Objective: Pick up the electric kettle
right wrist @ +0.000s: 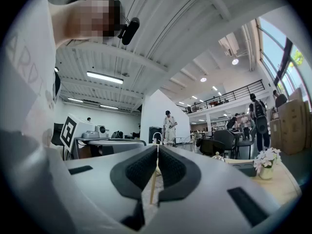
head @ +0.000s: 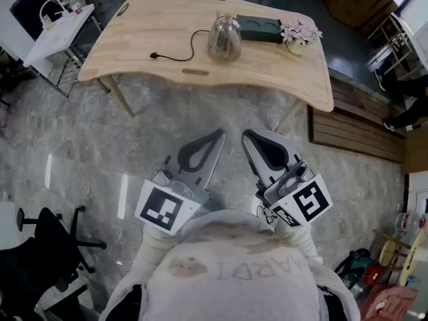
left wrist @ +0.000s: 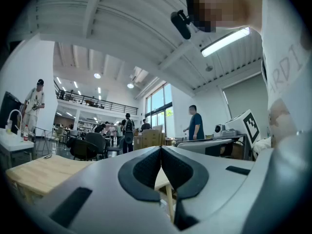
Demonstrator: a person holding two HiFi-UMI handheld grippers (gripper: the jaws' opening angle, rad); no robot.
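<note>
The electric kettle [head: 224, 37], glass with a metal lid, stands on the wooden table [head: 147, 25] near its middle, far ahead of me. Its black cord [head: 175, 53] trails left to a loose plug. Both grippers are held close to my chest over the floor, well short of the table, and point level toward it. My left gripper [head: 217, 136] [left wrist: 161, 148] is shut with nothing between its pads. My right gripper [head: 249, 135] [right wrist: 157, 148] is shut and empty too. The two sit side by side a small gap apart.
A dark green box [head: 259, 29] and a small pot of flowers [head: 299, 35] stand right of the kettle. A white side table [head: 57, 25] is at the far left, a black office chair [head: 47, 236] at the near left, and a low wooden bench [head: 354, 122] at the right. Several people stand in the hall.
</note>
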